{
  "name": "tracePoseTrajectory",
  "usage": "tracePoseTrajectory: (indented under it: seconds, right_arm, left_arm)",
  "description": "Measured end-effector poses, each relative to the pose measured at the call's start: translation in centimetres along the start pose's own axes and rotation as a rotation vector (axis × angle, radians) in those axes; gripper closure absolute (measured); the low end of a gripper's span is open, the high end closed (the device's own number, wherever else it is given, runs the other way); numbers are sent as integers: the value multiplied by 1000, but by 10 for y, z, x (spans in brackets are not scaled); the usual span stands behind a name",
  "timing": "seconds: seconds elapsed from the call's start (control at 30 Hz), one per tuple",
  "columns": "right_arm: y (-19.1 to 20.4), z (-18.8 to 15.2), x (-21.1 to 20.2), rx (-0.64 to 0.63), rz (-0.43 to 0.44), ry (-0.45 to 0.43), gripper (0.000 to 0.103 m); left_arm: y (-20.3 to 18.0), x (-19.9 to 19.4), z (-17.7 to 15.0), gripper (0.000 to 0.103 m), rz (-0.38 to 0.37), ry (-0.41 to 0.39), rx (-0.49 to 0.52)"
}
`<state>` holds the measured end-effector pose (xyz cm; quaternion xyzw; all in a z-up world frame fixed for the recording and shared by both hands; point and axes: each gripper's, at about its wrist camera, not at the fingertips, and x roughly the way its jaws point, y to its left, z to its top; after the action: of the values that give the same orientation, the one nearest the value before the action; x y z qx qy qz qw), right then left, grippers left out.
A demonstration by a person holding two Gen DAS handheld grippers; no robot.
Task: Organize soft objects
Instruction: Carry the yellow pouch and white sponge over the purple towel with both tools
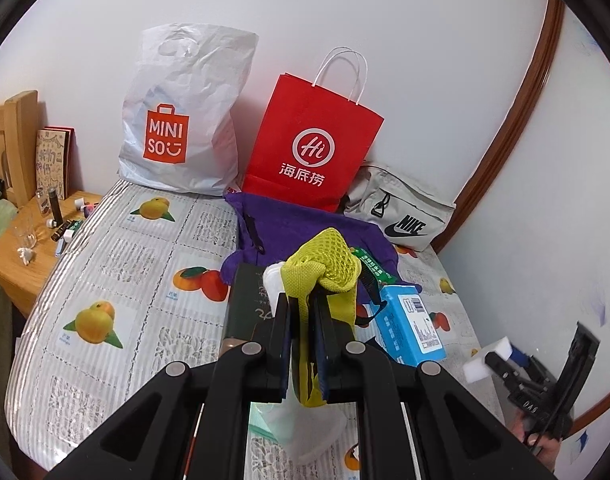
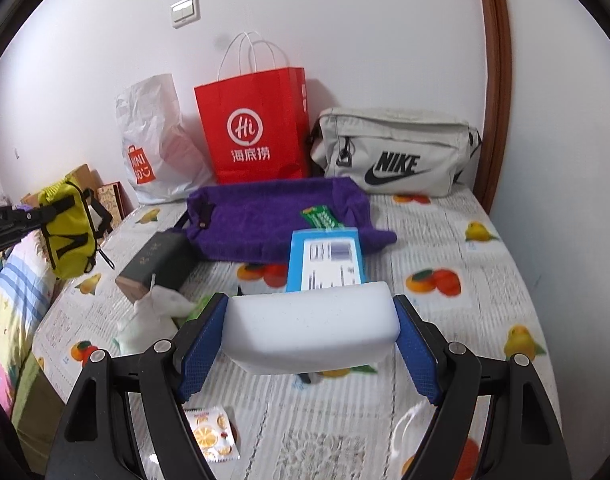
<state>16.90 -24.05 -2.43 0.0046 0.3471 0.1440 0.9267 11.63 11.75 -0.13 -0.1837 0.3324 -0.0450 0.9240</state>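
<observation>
At the far left, the left gripper (image 1: 301, 320) is clenched on the strap of a yellow mesh pouch (image 2: 67, 236), which hangs clear of the tabletop (image 2: 505, 240) with its fruit-print cover. Further right lie a dark box (image 2: 157, 264), a purple cloth tray (image 2: 265, 216) with a green packet (image 2: 321, 218) in it, and a blue carton (image 2: 325, 258) just in front. Against the wall stand a white plastic bag (image 2: 157, 144), a red paper bag (image 2: 257, 128) and a grey waist bag (image 2: 393, 152). The right gripper (image 2: 311, 328) is grasping a white sponge (image 2: 311, 328) across its width, also lifted. Both soft things seem to be mid-carry; the next move likely calls for bringing them over the purple tray or a bag and letting go without snagging the pouch strap.
</observation>
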Motion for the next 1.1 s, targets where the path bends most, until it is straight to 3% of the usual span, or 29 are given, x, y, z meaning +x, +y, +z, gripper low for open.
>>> tracePoseTrajectory:
  seconds: [0.57,1.1]
  right_arm:
    - [-4,78,53,-39,23,-32,23]
    - [-4,113,152,-49,52,50,23]
  left_arm:
    - [-5,54,36,93,58,39,11]
    - [8,143,69,92,90,128,13]
